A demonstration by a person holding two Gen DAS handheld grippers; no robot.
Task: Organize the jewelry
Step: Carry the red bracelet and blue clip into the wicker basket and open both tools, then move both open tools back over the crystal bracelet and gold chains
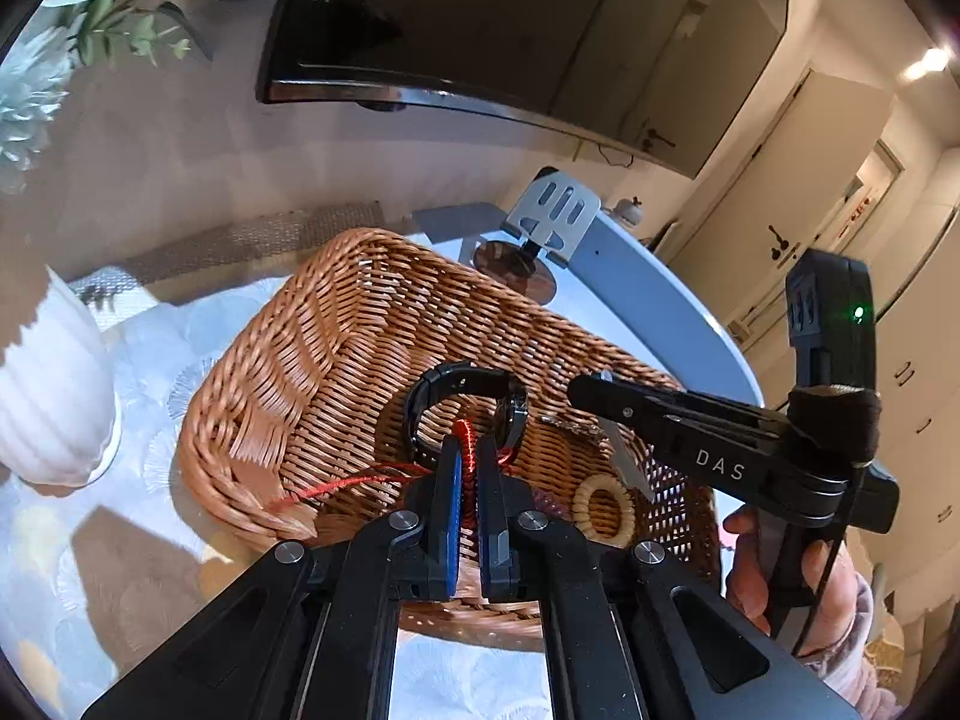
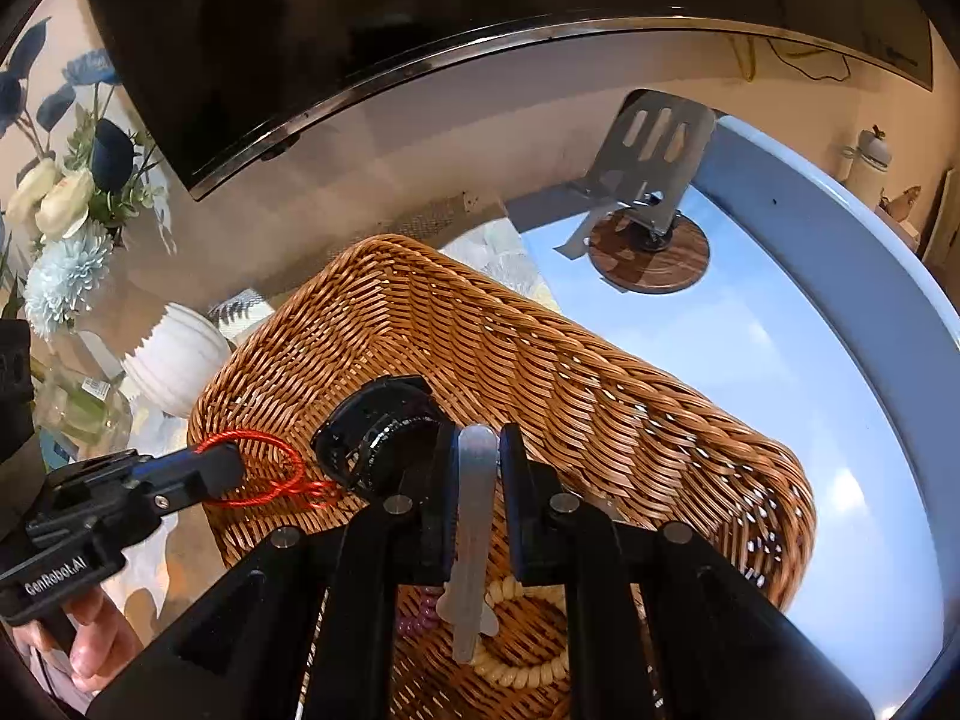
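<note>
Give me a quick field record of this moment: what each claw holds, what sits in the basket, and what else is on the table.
left claw: shut on red cord, over the basket
right claw: shut on flat silver strip, over the basket
wicker basket: holds black watch, cream beaded bracelet, dark pink beads
red cord: trails over the basket's rim
table: white ribbed vase, metal stand on wooden disc
background: dark screen, flowers

The pale blue round bench (image 2: 780, 360) carries 1 wicker basket (image 2: 540, 348), a white ribbed vase (image 2: 177, 360) and a metal stand on a wooden disc (image 2: 651, 258).
</note>
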